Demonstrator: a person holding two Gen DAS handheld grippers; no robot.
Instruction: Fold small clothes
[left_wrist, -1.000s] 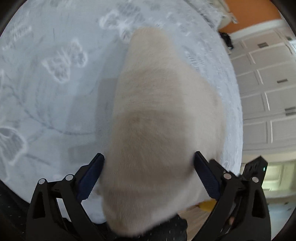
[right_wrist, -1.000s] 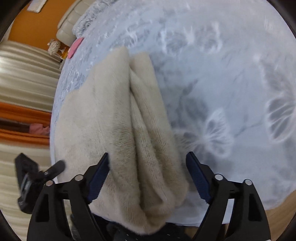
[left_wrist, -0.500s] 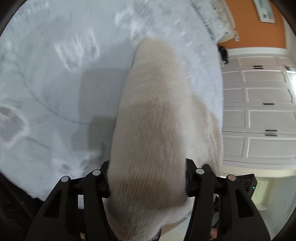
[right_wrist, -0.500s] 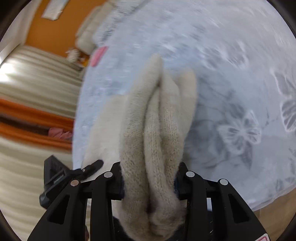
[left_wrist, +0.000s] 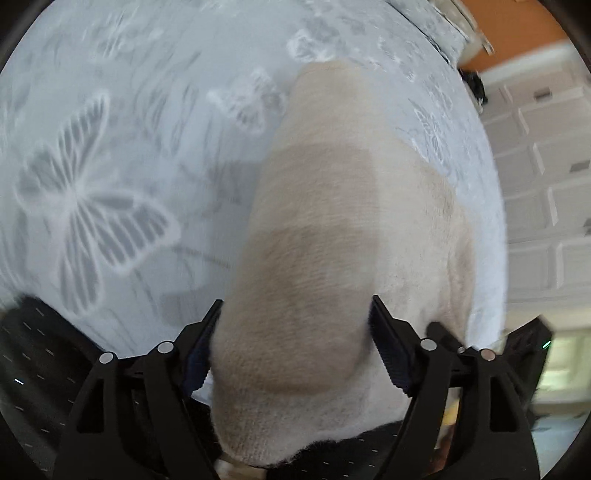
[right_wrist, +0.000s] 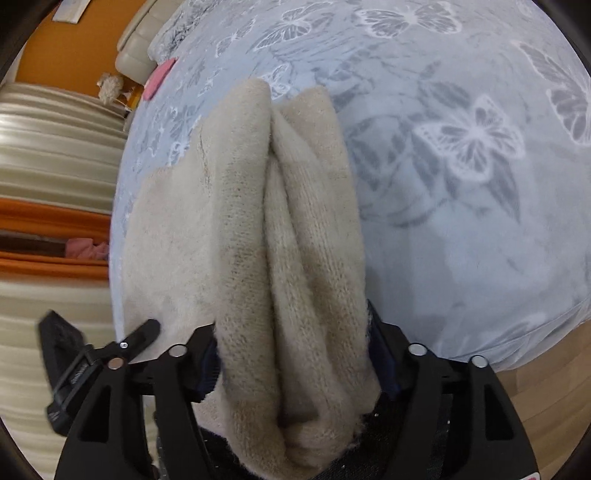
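A cream knitted garment (left_wrist: 317, 229) lies bunched on the pale blue butterfly-print bed cover (left_wrist: 110, 166). My left gripper (left_wrist: 295, 332) is shut on one thick fold of it, the fabric bulging between the pads. My right gripper (right_wrist: 291, 354) is shut on another part of the same garment (right_wrist: 280, 229), where several folded layers stand up between the fingers. The rest of the garment spreads to the left of that grip in the right wrist view. The other gripper's black body (right_wrist: 74, 365) shows at lower left.
The bed cover (right_wrist: 461, 184) stretches away ahead. A pink item (right_wrist: 159, 79) lies near its far edge by a cream headboard. White panelled wardrobe doors (left_wrist: 543, 184) stand to the right of the bed. Wooden floor (right_wrist: 546, 398) shows at lower right.
Both grippers went from wide open around the garment to clamped on its folds half a second ago. They have since lowered slightly toward the bed, with the jaws a little wider around the fabric.
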